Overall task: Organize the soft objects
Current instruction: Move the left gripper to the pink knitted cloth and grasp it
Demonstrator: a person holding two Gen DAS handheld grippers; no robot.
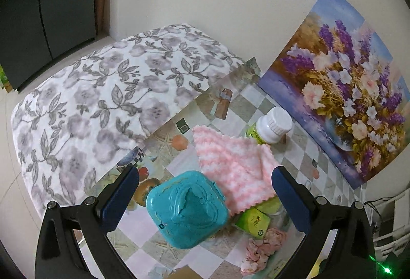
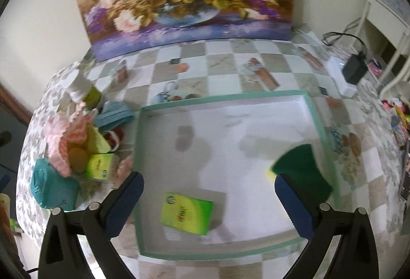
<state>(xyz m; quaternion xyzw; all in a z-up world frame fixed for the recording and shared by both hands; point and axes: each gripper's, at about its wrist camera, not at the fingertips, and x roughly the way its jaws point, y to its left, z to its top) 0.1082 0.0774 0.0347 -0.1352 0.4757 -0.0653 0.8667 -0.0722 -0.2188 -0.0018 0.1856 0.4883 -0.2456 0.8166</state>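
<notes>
In the left wrist view my left gripper (image 1: 205,171) is open above a heap of items. Between its fingers show a fluffy pink-and-white cloth (image 1: 238,169) and a teal lidded container (image 1: 187,212); the cloth's edge drapes over a green box (image 1: 253,224). A crumpled pink soft piece (image 1: 264,245) lies below them. My right gripper (image 2: 207,178) is open over a white tray with a teal rim (image 2: 138,151). In the tray are a green box (image 2: 187,216) and a blurred green sponge (image 2: 299,166) with a yellow layer, just beyond the right finger. The pink cloth (image 2: 64,146) sits left of the tray.
A white-capped bottle (image 1: 271,125) stands behind the cloth. A flower painting (image 1: 346,89) leans on the wall. A floral blanket (image 1: 102,99) covers the table's left end. A blue fabric piece (image 2: 115,115) lies by the tray's corner; a white adapter with a black plug (image 2: 343,76) is far right.
</notes>
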